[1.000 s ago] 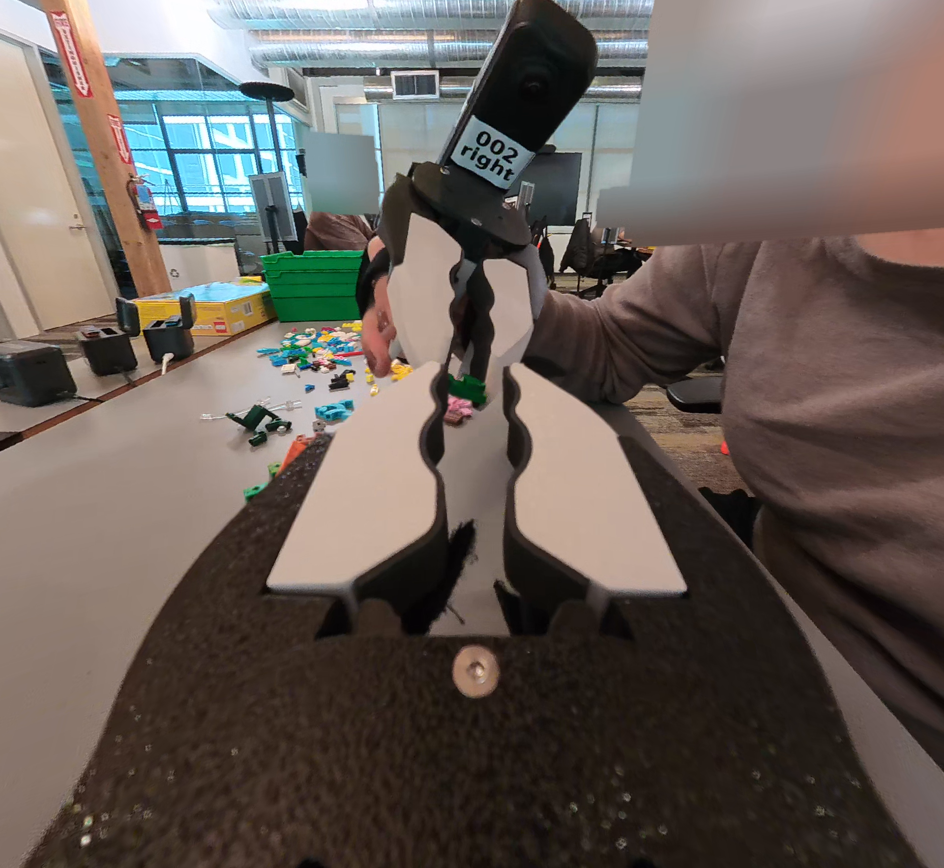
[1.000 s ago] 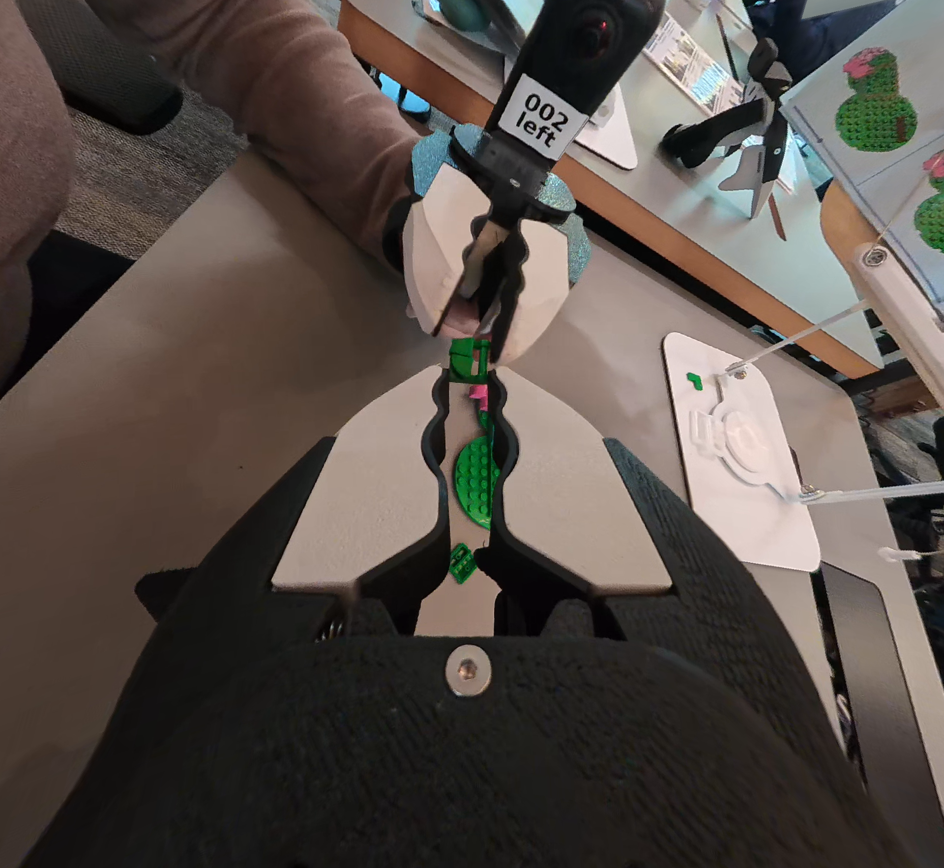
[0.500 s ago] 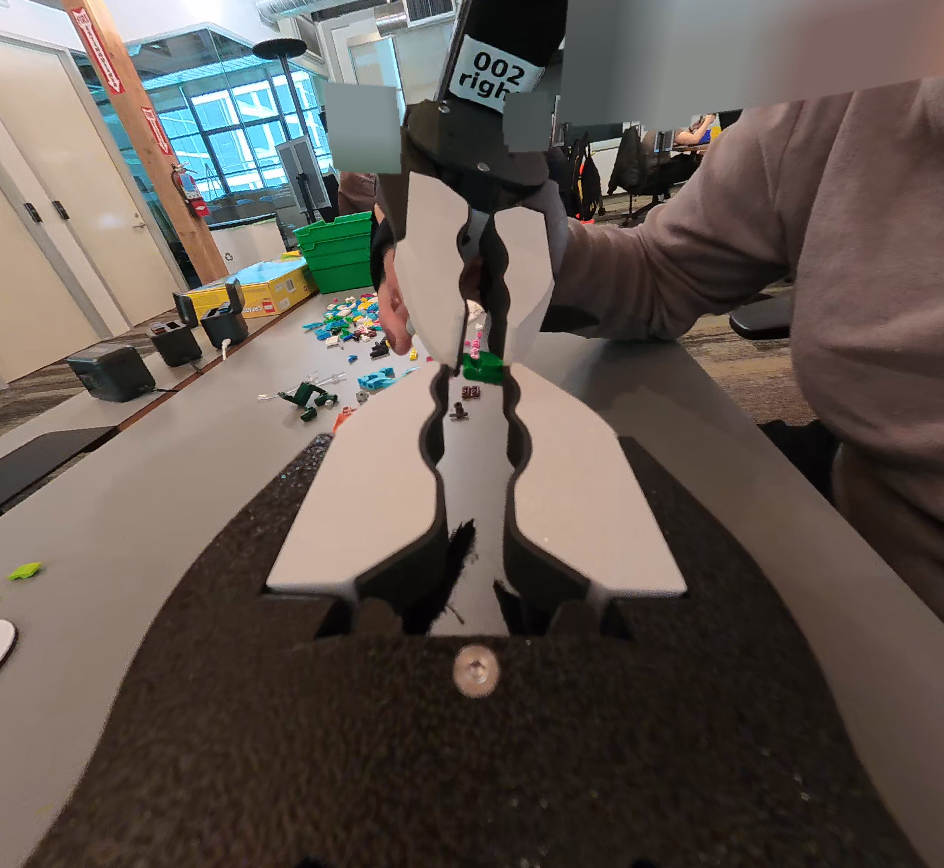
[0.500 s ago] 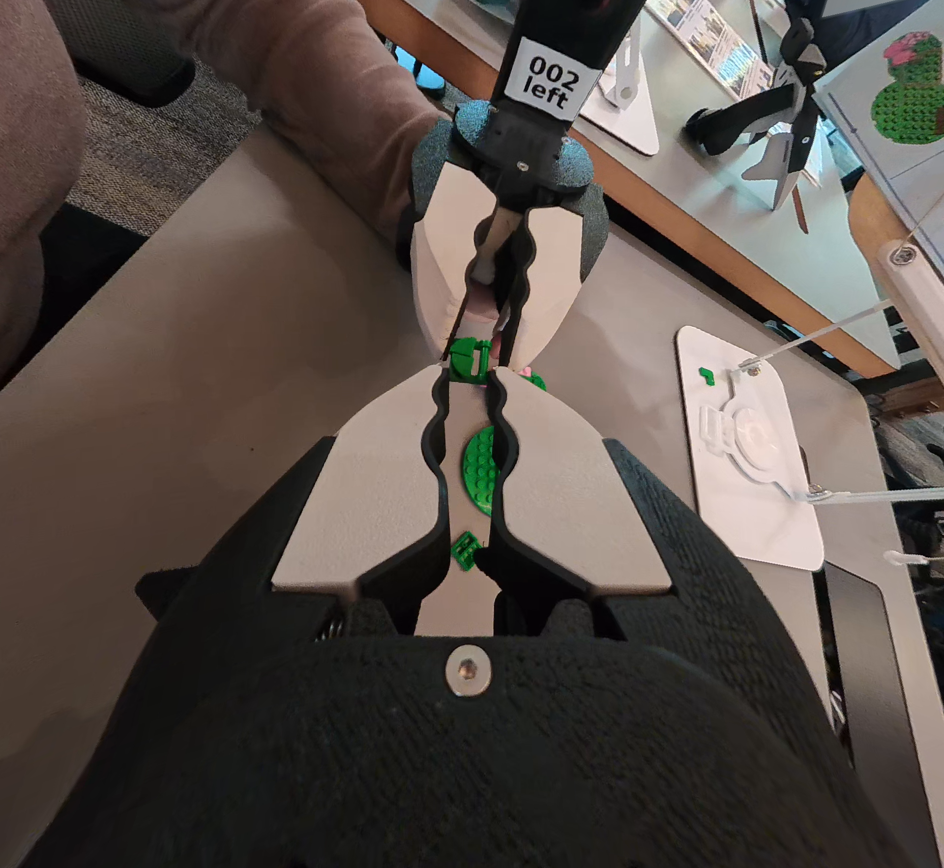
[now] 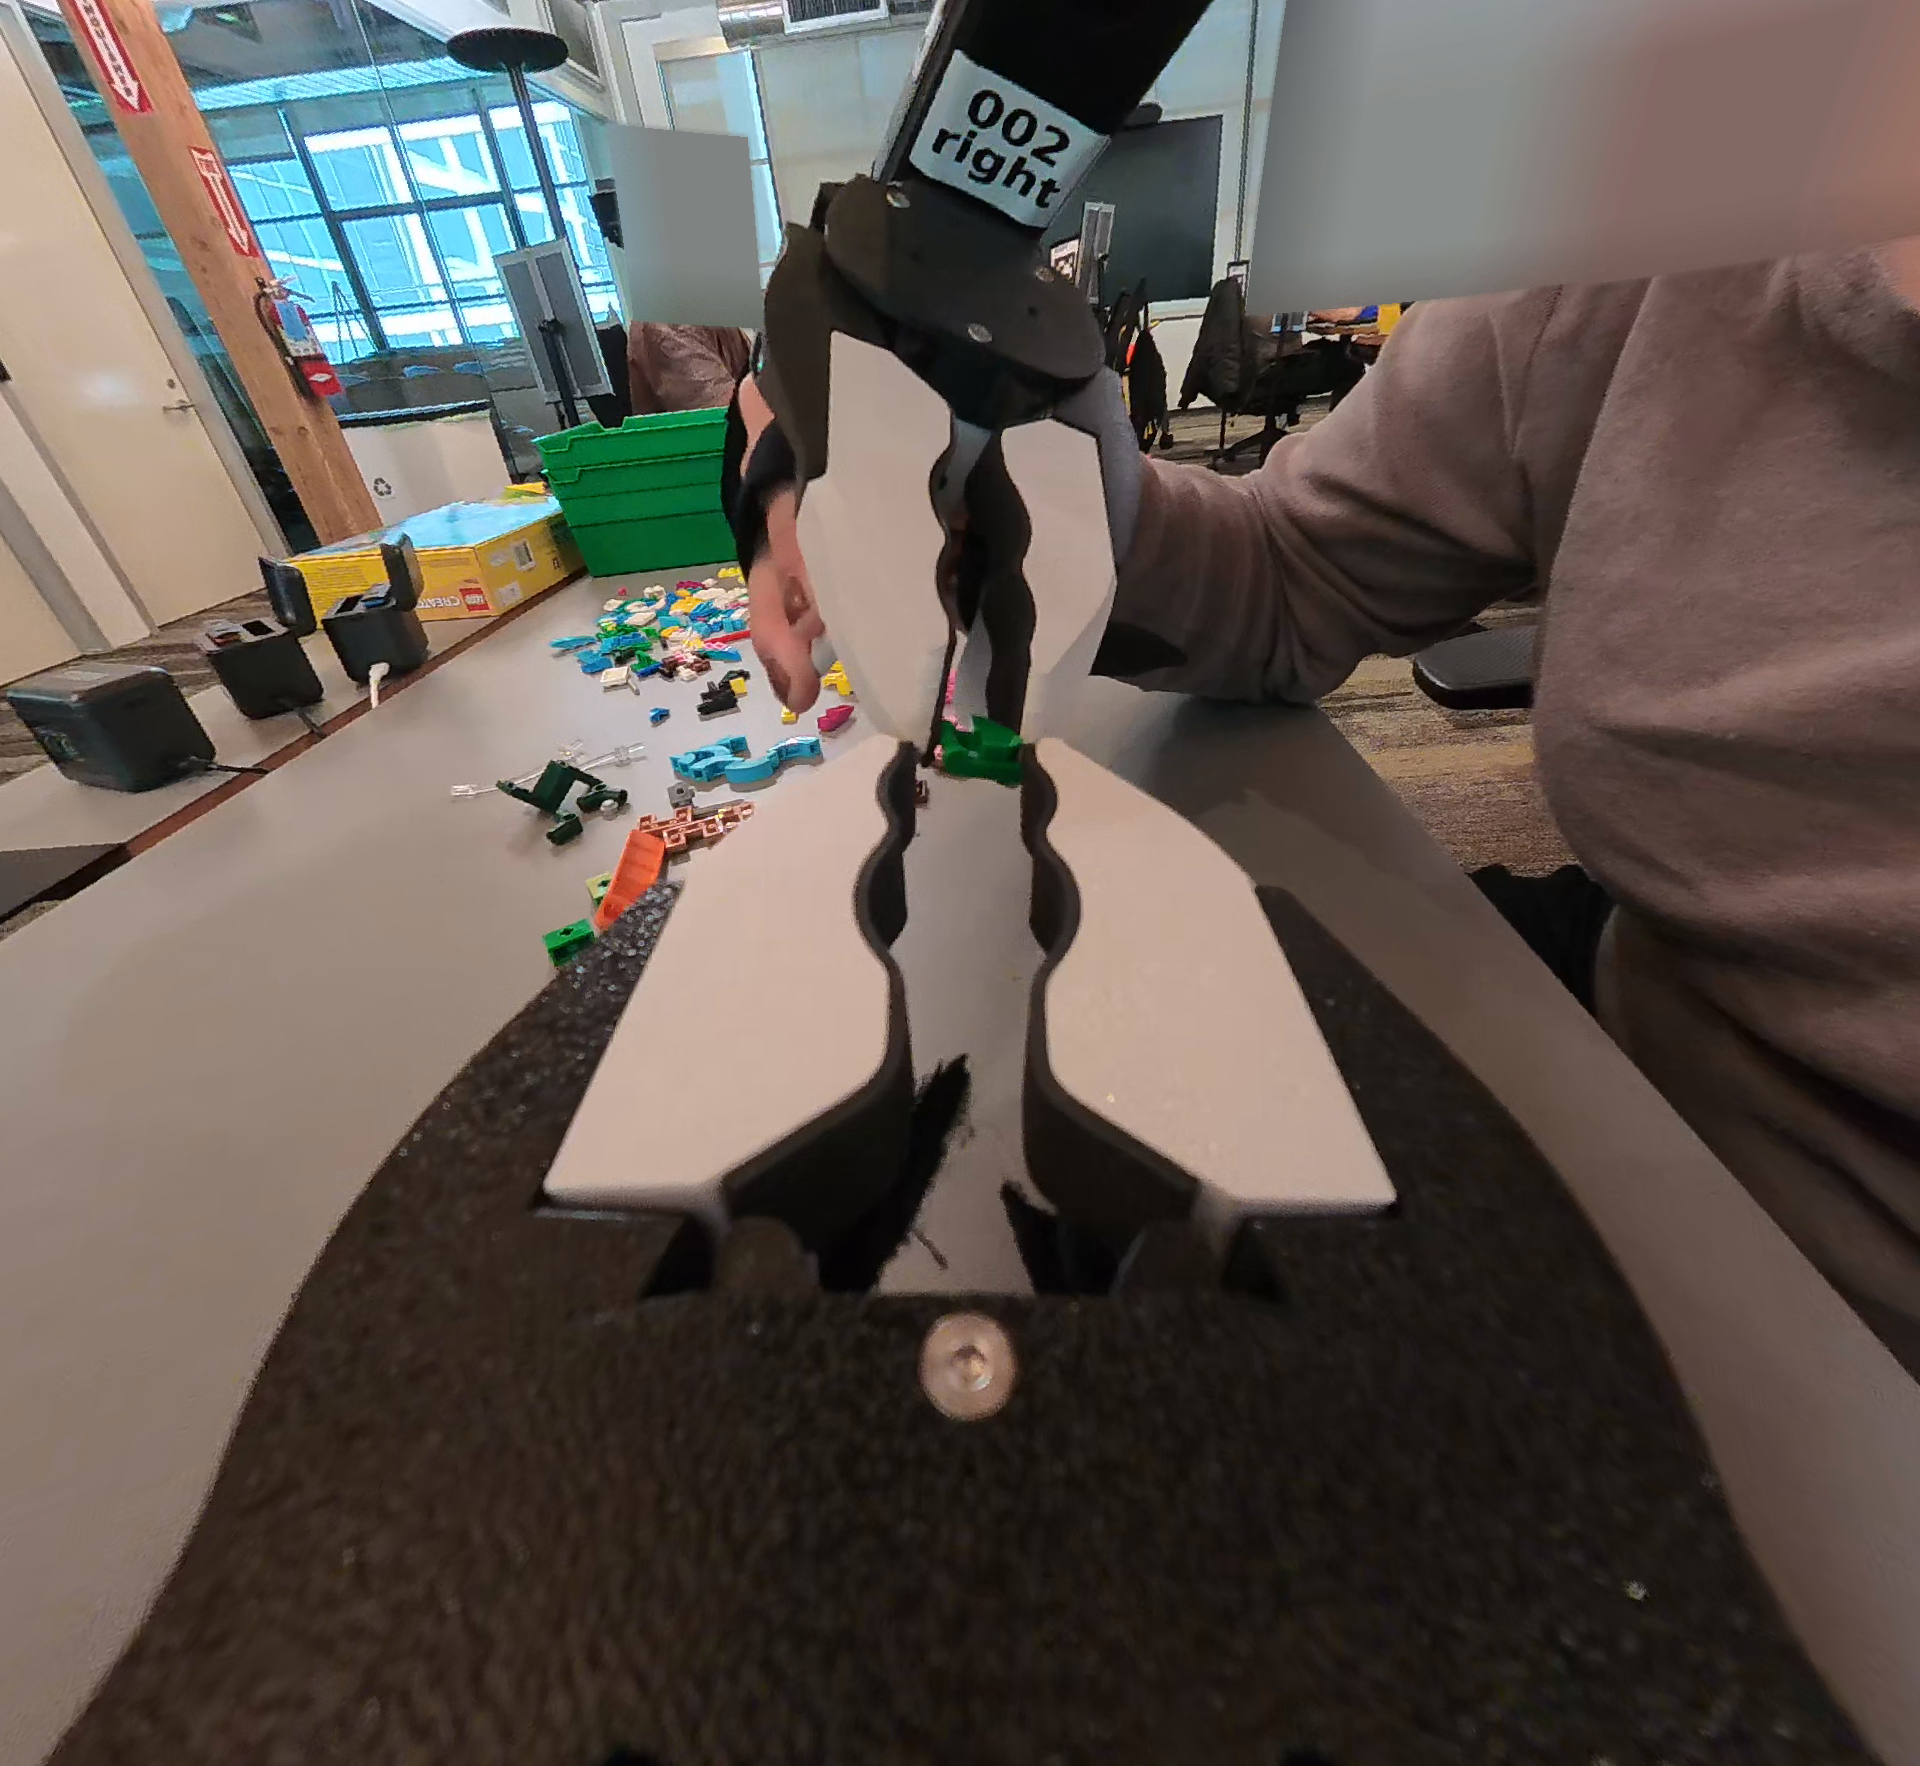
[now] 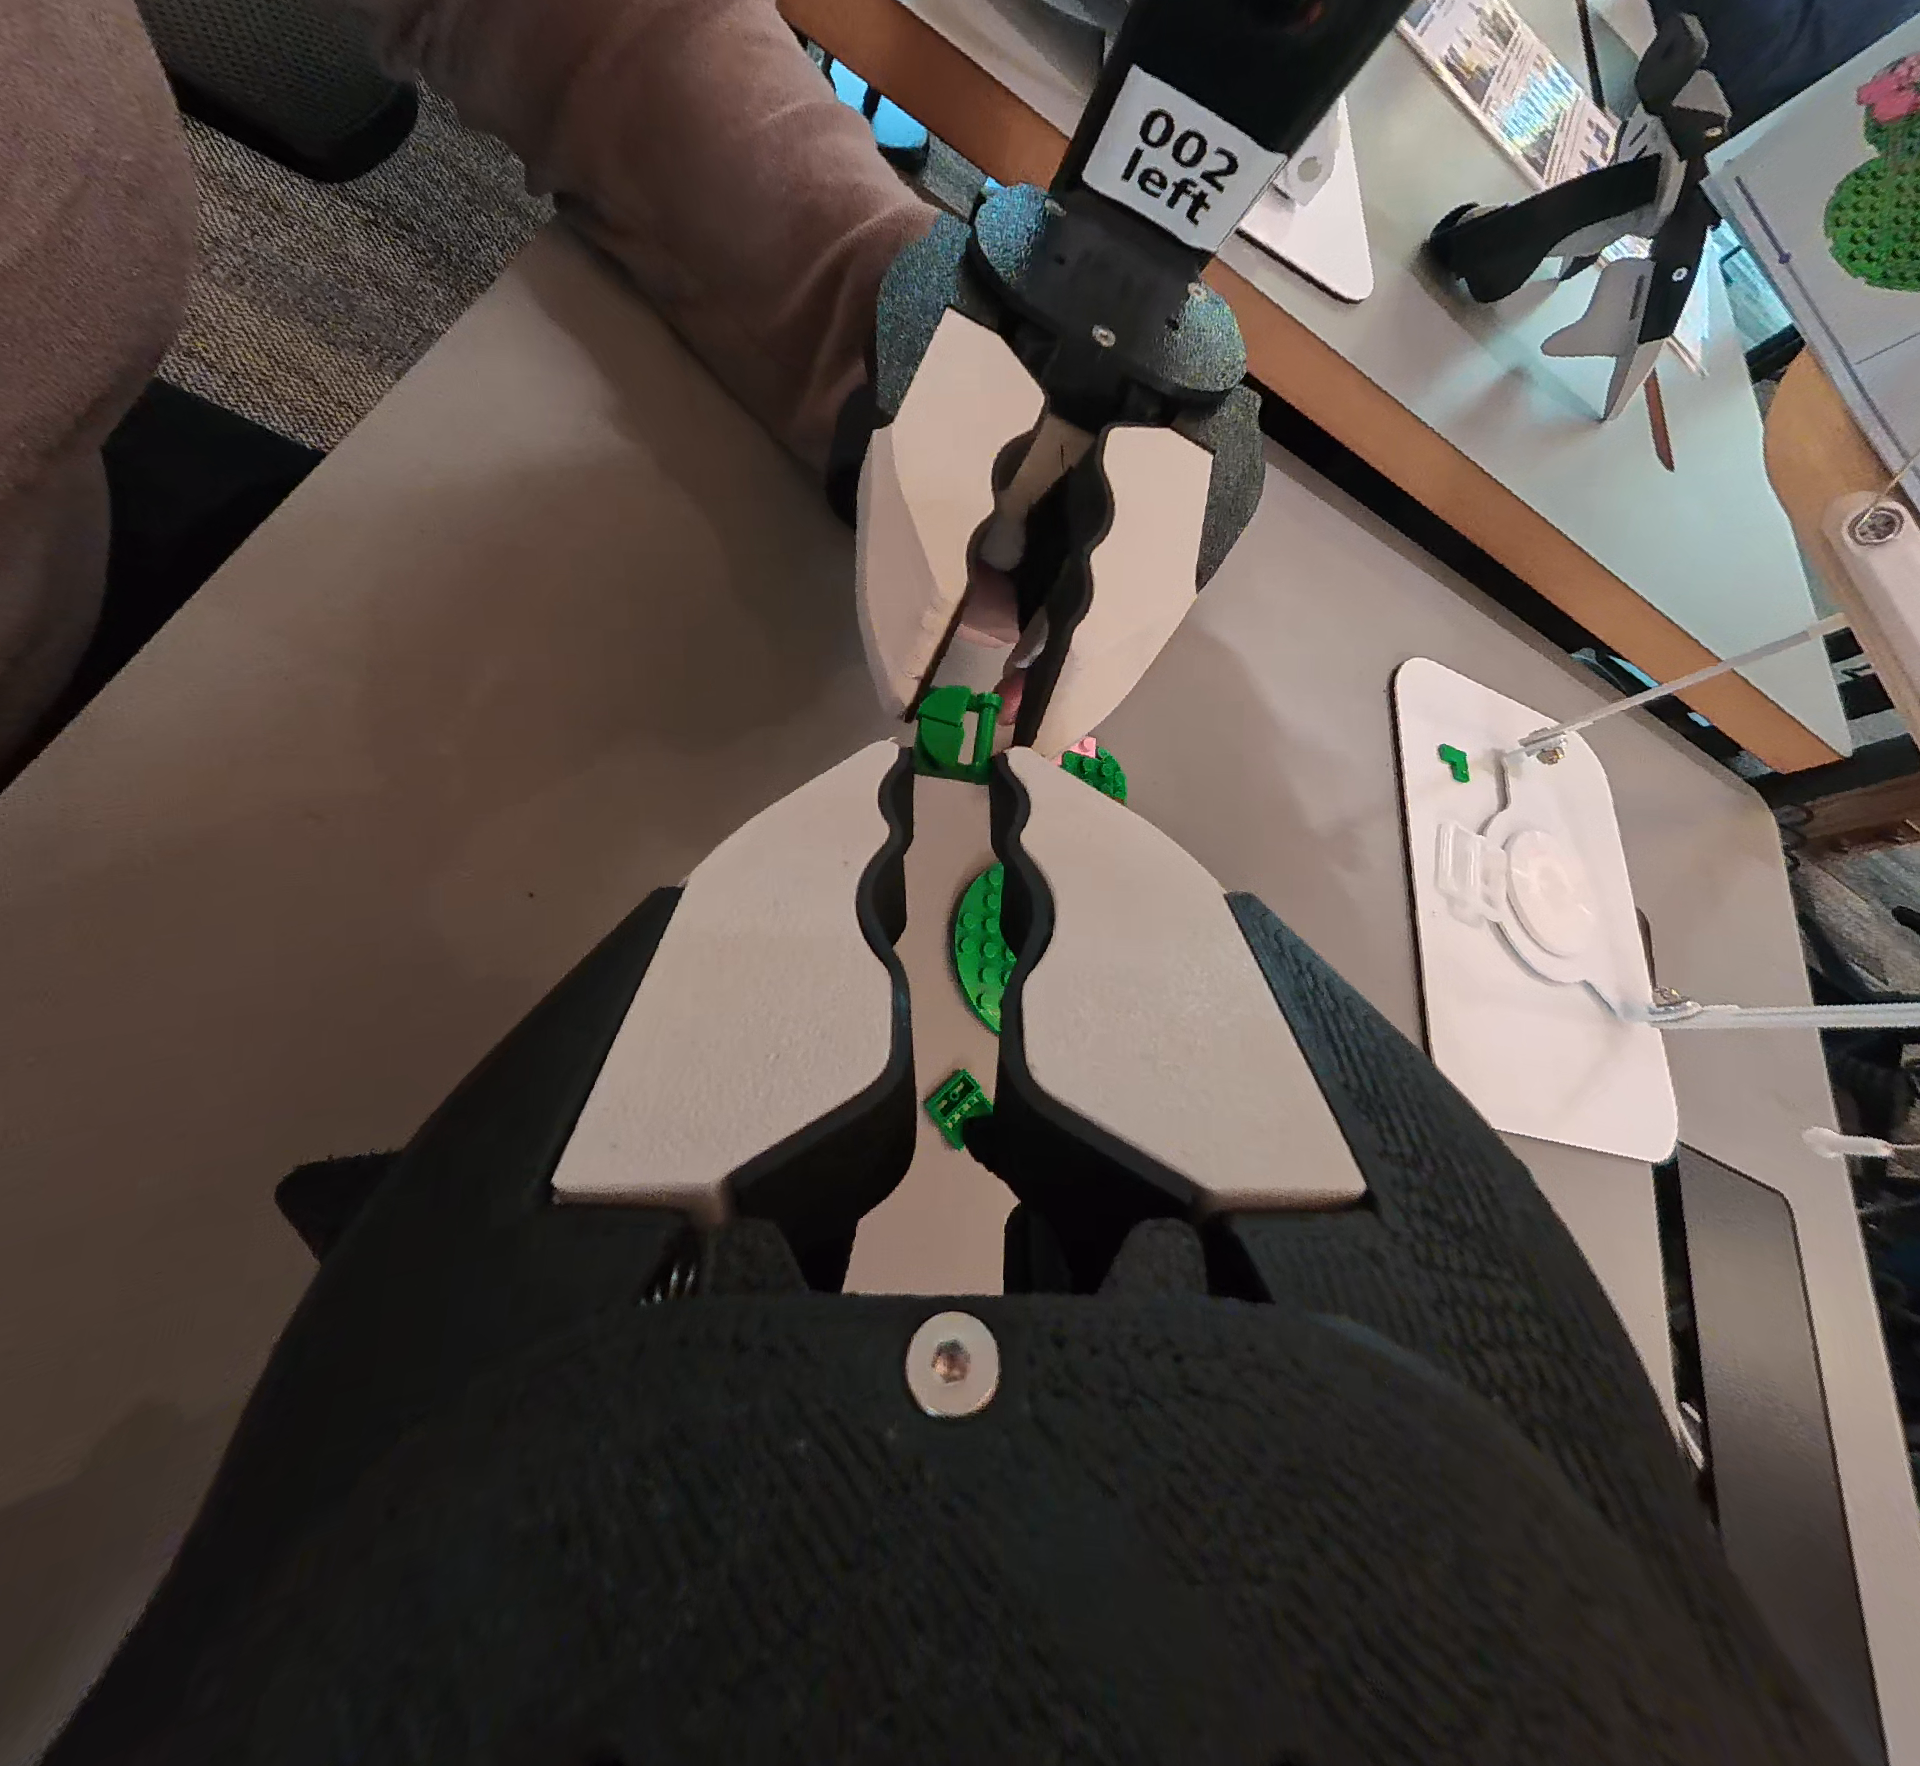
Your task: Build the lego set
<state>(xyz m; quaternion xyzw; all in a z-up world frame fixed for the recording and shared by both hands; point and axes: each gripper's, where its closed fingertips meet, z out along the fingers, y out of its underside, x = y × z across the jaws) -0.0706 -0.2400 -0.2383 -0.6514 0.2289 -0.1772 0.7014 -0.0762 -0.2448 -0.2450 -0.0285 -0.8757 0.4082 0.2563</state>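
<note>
A small green lego assembly is held above the grey table, pinched between both grippers, which meet tip to tip. My right gripper is shut on its near end. My left gripper comes in from the far side, shut on the other end. In the left wrist view the same green assembly sits at my left gripper, with the right gripper reaching down onto it from above. A green round plate lies on the table below.
A small green piece and a green round part with pink lie near the plate. A white board lies to the right. A pile of loose bricks, blue pieces, green bins and a yellow box are to the far left. Less than 4 cm separates the two grippers' tips.
Both grippers have stayed tip to tip on the green assembly. The pair has shifted and tilted slightly above the table, and the left gripper now looks nearer in the right wrist view.
</note>
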